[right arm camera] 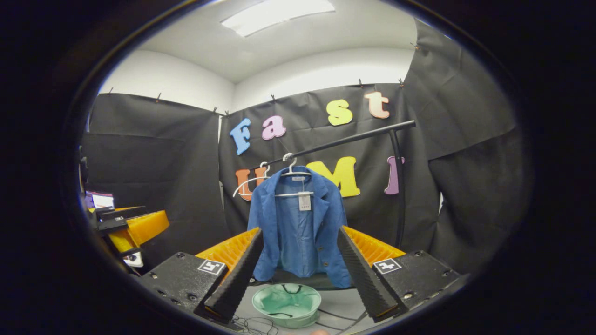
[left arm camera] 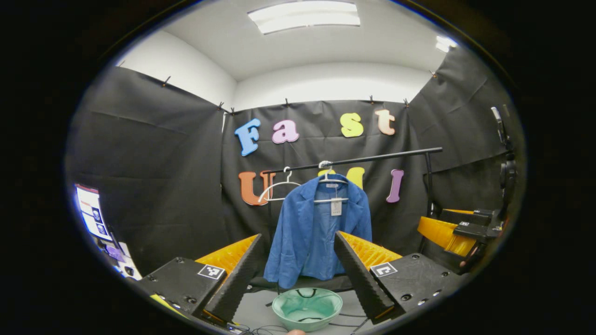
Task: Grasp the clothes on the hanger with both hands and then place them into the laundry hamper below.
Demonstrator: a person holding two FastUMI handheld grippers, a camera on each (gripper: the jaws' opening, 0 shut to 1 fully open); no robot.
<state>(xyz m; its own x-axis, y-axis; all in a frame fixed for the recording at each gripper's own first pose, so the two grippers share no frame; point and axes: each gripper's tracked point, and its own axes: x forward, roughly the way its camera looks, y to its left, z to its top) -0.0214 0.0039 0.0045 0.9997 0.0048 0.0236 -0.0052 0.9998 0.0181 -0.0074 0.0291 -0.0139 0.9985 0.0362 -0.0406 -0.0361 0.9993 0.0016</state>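
Jacket: your blue fabric jacket (left arm camera: 319, 230) hangs at frame centre on a white wire hanger (left arm camera: 331, 179) from the black clothes rail (left arm camera: 372, 159), directly above the pale green round hamper (left arm camera: 307, 308) at the bottom edge.
Left gripper (left arm camera: 298, 270): your fingers stand wide apart, holding nothing, well short of the cloth.
Right gripper (right arm camera: 298, 267): also spread open and empty, framing the jacket's hem.
Risk: if you pull before both sides are pinched, the jacket could slide off one-sided, snag the hook, or miss the small hamper.
View difference: the left gripper view shows the other gripper at the right edge and a lit screen (left arm camera: 91, 211) at lower left; the right gripper view shows the rail's upright post (right arm camera: 398, 186).
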